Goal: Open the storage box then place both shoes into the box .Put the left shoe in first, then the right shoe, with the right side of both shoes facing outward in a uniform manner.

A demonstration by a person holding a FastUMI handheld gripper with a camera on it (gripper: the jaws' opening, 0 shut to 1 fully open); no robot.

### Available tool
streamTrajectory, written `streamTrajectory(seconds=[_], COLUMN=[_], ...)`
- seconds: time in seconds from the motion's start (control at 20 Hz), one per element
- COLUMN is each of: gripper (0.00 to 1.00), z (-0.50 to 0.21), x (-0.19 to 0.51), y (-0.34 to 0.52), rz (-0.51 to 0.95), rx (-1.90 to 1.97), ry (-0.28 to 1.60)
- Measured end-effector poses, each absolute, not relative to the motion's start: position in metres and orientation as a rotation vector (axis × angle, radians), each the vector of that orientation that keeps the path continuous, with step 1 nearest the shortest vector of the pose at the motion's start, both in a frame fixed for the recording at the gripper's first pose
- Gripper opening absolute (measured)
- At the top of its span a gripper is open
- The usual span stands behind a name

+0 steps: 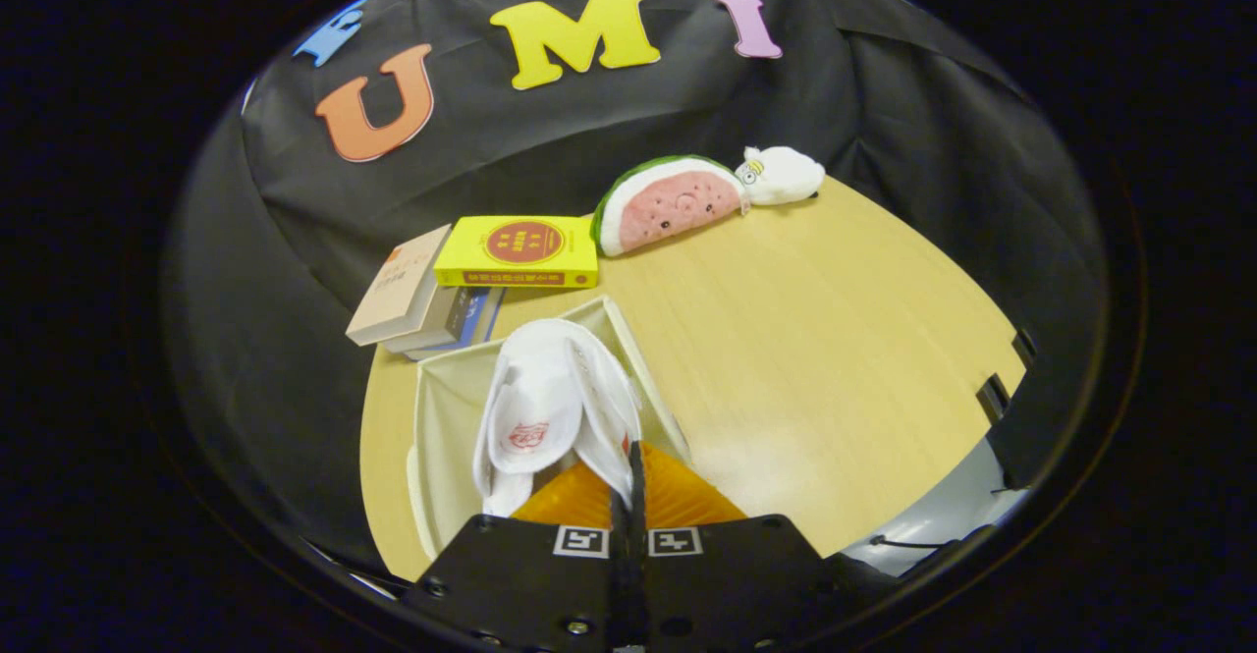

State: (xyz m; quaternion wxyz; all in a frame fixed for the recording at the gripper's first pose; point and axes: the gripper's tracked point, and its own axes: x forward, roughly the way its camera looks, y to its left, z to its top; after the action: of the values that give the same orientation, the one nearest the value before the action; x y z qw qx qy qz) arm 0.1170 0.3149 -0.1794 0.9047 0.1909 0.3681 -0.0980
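The gripper hides the near end of the storage box and the shoes' heels; whether its closed fingers pinch a shoe is unclear.

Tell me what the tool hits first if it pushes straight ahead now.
Probably the white shoes standing in the open storage box: the tool points into them, fingers together just short of them. Depth is unclear.

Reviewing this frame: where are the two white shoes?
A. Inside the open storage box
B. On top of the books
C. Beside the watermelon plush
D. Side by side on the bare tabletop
A. Both white shoes sit inside the open storage box, just ahead of the tongs, whose fingers are closed together.
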Motion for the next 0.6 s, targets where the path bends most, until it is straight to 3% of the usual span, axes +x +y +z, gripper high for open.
streamTrajectory(seconds=[0.4,0.45,0.5,0.6], gripper=[0.00,0.05,0.17,0.31], z=[-0.194,-0.193,-0.194,-0.200], x=[0.126,0.129,0.128,0.124], y=[0.315,0.320,0.324,0.327], rz=[-0.235,-0.213,-0.202,-0.187], rx=[0.393,0.403,0.406,0.404], ry=[0.753,0.744,0.747,0.762])
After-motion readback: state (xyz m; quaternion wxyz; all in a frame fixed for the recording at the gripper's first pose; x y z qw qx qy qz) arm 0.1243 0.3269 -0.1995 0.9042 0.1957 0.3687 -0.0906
